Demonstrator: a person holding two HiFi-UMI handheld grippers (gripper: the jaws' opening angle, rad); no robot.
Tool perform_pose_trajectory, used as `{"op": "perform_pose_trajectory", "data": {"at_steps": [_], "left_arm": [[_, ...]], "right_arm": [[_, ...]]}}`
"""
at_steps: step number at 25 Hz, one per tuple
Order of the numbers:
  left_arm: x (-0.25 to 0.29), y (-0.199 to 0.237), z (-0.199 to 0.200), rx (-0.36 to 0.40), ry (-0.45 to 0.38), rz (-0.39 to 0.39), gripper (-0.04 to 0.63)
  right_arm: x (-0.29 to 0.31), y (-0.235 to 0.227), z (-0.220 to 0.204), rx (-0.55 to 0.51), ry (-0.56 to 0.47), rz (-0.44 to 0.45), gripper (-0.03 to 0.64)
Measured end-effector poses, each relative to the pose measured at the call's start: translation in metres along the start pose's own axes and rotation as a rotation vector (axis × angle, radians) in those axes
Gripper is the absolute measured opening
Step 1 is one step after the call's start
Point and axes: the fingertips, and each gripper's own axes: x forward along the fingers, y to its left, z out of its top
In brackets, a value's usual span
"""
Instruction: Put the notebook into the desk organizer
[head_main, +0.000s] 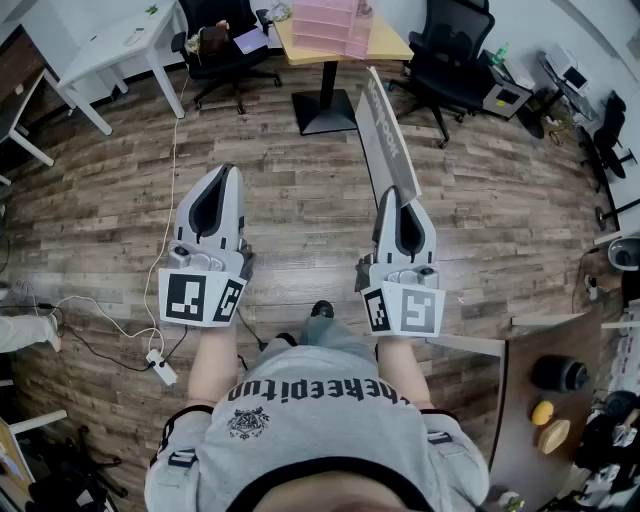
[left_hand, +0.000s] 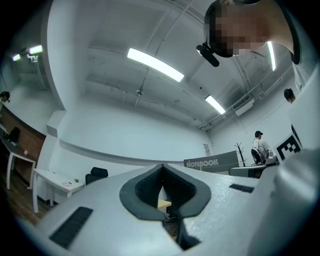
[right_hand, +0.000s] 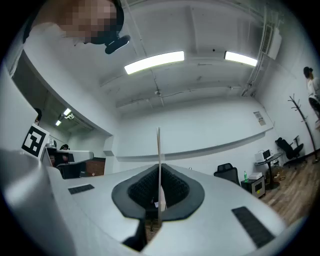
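Observation:
I see a thin grey notebook (head_main: 385, 135) with "NOTEBOOK" on its cover, held up over the wood floor. My right gripper (head_main: 392, 195) is shut on its near end. In the right gripper view the notebook (right_hand: 159, 150) shows edge-on, clamped between the pads of that gripper (right_hand: 159, 172). My left gripper (head_main: 229, 172) hovers to the left at about the same height, shut with nothing in it. In the left gripper view its tips (left_hand: 162, 167) meet, and the notebook (left_hand: 210, 162) shows off to the right. A pink desk organizer (head_main: 330, 25) stands on a wooden table (head_main: 390, 45) ahead.
Black office chairs (head_main: 225, 45) (head_main: 455, 50) flank the table, whose black pedestal base (head_main: 328, 112) sits on the floor. A white desk (head_main: 120, 45) stands at the far left. A white cable and power strip (head_main: 160, 365) lie on the floor. A cluttered brown desk (head_main: 560, 400) is at my right.

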Motion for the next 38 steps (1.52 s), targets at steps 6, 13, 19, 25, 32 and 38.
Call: {"op": "perform_pose_trajectory", "data": {"at_steps": [6, 13, 19, 25, 32, 38], "left_arm": [[0.000, -0.004, 0.000, -0.005, 0.003, -0.005, 0.003], [0.014, -0.006, -0.005, -0.004, -0.003, -0.008, 0.003], [0.042, -0.009, -0.014, 0.011, 0.001, -0.013, 0.003], [0.072, -0.014, -0.024, 0.017, -0.005, 0.007, 0.003], [0.100, -0.018, -0.036, 0.006, -0.001, 0.020, 0.003], [0.127, -0.009, -0.046, 0.010, 0.008, 0.015, 0.003]], "right_arm": [[-0.002, -0.001, 0.004, 0.000, -0.005, -0.002, 0.009], [0.007, -0.011, 0.002, -0.004, -0.010, -0.002, 0.009], [0.030, -0.032, -0.004, -0.002, -0.006, 0.002, 0.009], [0.056, -0.054, -0.010, -0.008, -0.007, 0.040, 0.009], [0.083, -0.072, -0.021, -0.027, 0.020, 0.070, 0.009], [0.108, -0.081, -0.033, -0.014, 0.032, 0.072, 0.009]]}}
